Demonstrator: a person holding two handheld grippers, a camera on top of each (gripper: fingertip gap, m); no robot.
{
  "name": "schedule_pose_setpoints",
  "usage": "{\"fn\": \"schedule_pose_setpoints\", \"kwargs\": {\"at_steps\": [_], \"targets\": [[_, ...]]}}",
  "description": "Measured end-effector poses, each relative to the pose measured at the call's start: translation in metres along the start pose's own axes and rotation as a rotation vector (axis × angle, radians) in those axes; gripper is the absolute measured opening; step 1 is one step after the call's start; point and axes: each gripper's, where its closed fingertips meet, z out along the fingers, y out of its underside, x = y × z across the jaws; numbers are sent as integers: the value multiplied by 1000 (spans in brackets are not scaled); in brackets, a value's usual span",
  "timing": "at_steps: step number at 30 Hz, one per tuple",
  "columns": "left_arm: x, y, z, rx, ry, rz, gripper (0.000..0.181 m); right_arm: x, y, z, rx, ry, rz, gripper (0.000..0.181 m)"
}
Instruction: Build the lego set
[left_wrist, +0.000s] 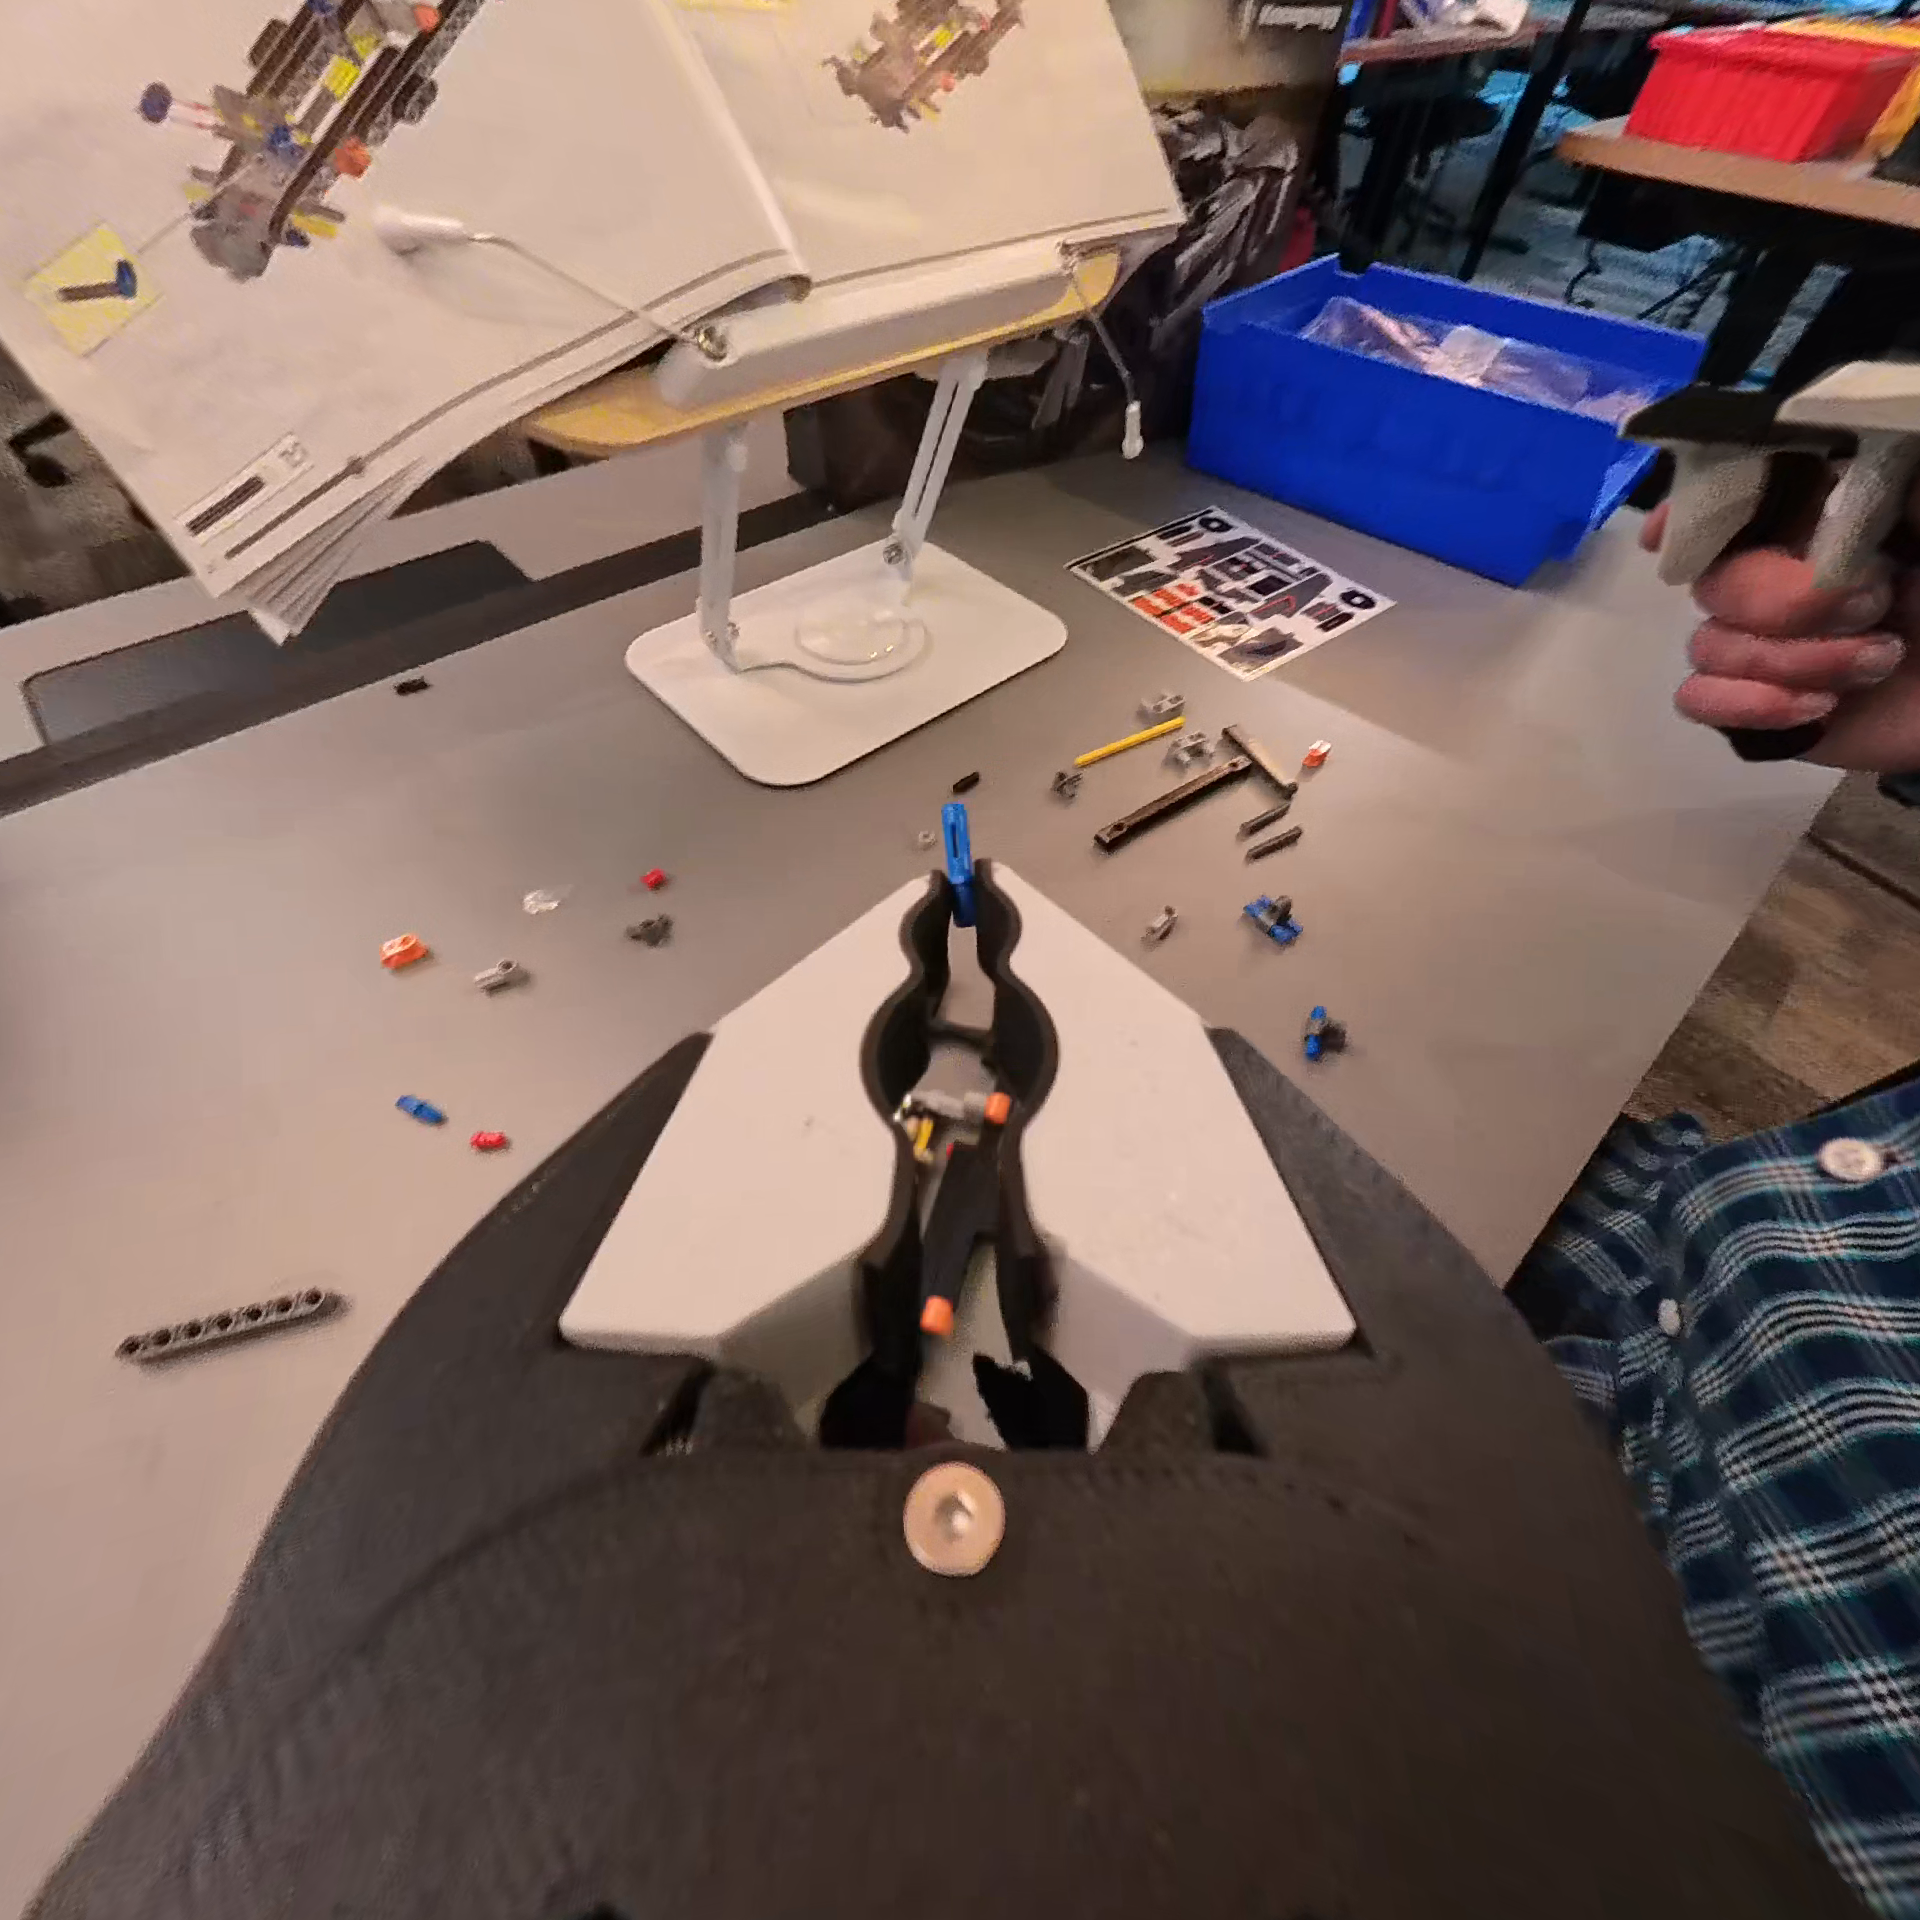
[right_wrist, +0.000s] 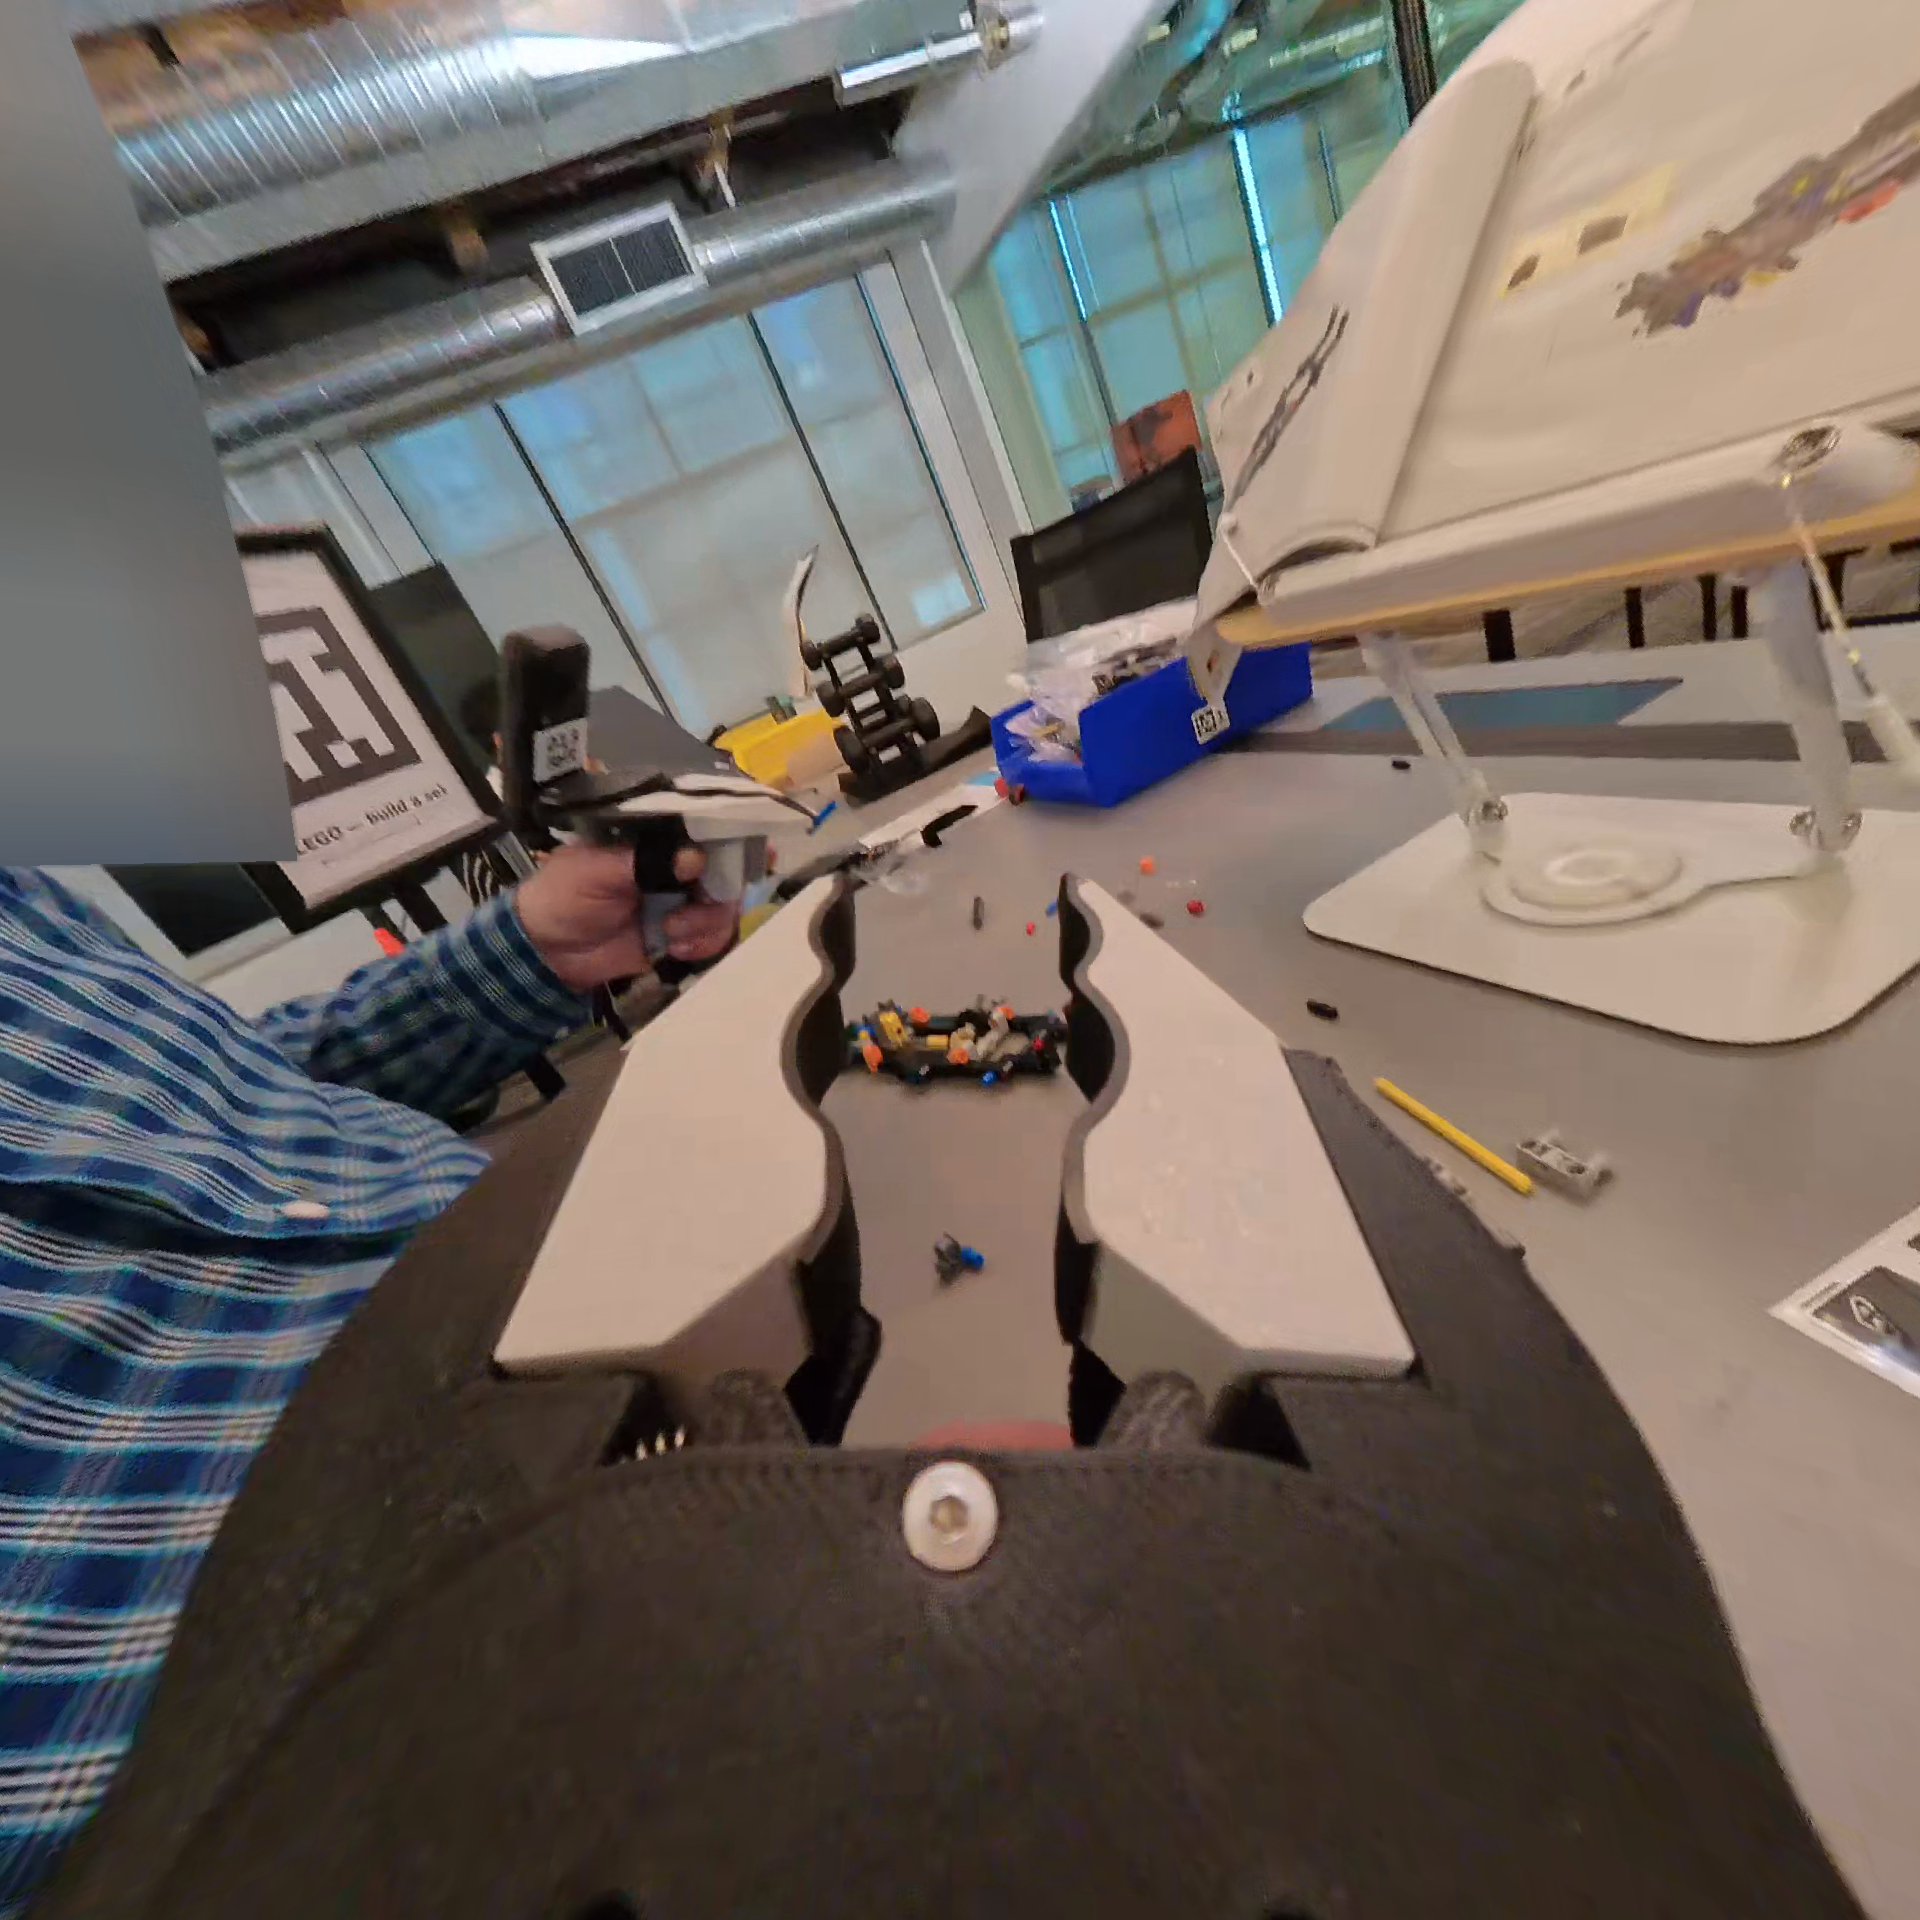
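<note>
In the left wrist view, the left gripper (left_wrist: 962, 894) is held above the grey tabletop (left_wrist: 312, 1039), angled down and forward, its white fingers (left_wrist: 810, 1122) pressed together on a small blue lego pin (left_wrist: 956, 857) that sticks out past the tips. The partly built black lego chassis with orange pegs (left_wrist: 961, 1216) is seen through the gap behind the tips, on the table under the gripper. Loose small lego pieces (left_wrist: 1195, 790) are scattered ahead, near a white book stand (left_wrist: 862, 665) carrying the open instruction booklet (left_wrist: 582, 187).

In the right wrist view, the right gripper (right_wrist: 951, 904) is held low and nearly level over the table, fingers spread wide with nothing between them. The chassis (right_wrist: 956, 1039) lies on the table beyond the tips. The left gripper (right_wrist: 727, 805) is gripped in a hand (right_wrist: 613, 914) raised at the left.
</note>
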Motion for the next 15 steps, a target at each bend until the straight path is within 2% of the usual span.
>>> {"fn": "schedule_pose_setpoints", "kwargs": {"at_steps": [4,10,15], "targets": [[13,26,4,-68,-10,29,3,5,47,16,-181,42,-84,37],[73,84,40,-188,107,-39,3,-2,122,39,-490,56,-236,31],[91,100,62,-215,141,-91,3,-13,157,50,-633,20,-388,28]]}}
